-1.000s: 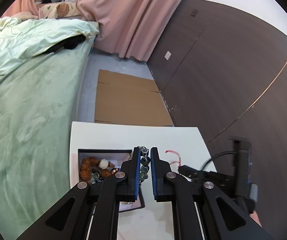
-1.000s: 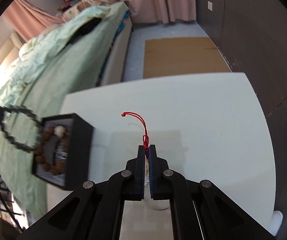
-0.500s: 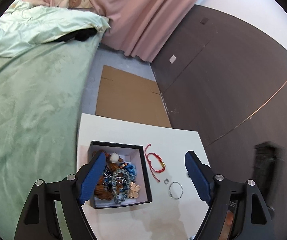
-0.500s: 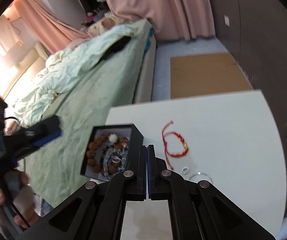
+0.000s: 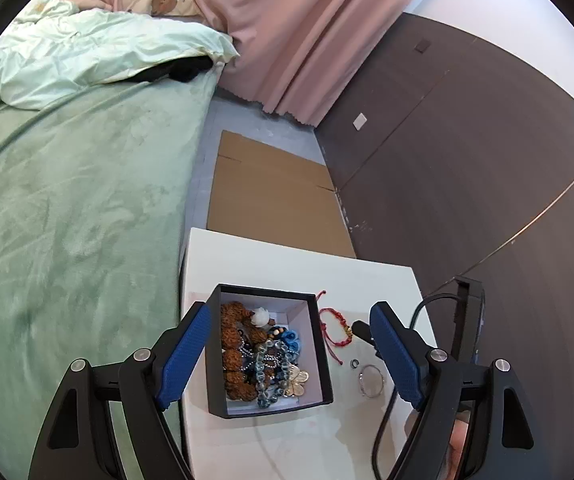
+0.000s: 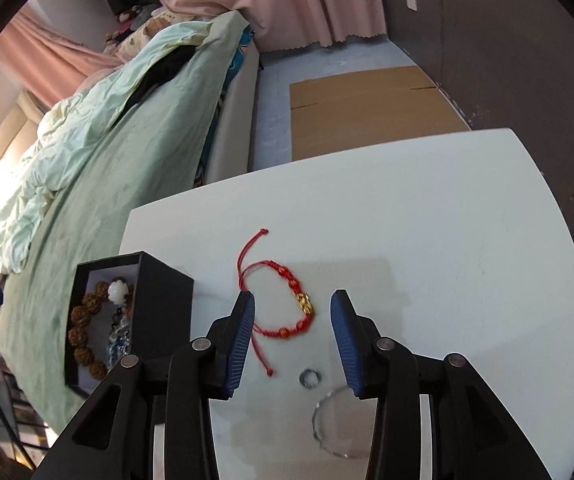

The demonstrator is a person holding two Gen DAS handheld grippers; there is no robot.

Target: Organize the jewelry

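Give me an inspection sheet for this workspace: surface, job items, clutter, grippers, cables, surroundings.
Surface: white table, mostly bare.
Job's things: black box holding beaded bracelets; on the table beside it a red cord bracelet, small ring, thin bangle.
Clutter: nothing seen.
Grippers: left gripper open, empty, above the box; right gripper open, empty, straddling the red cord bracelet.
Cables: black cable at the table's right edge.
Surroundings: green bed, pink curtain, flattened cardboard, dark wall panels.
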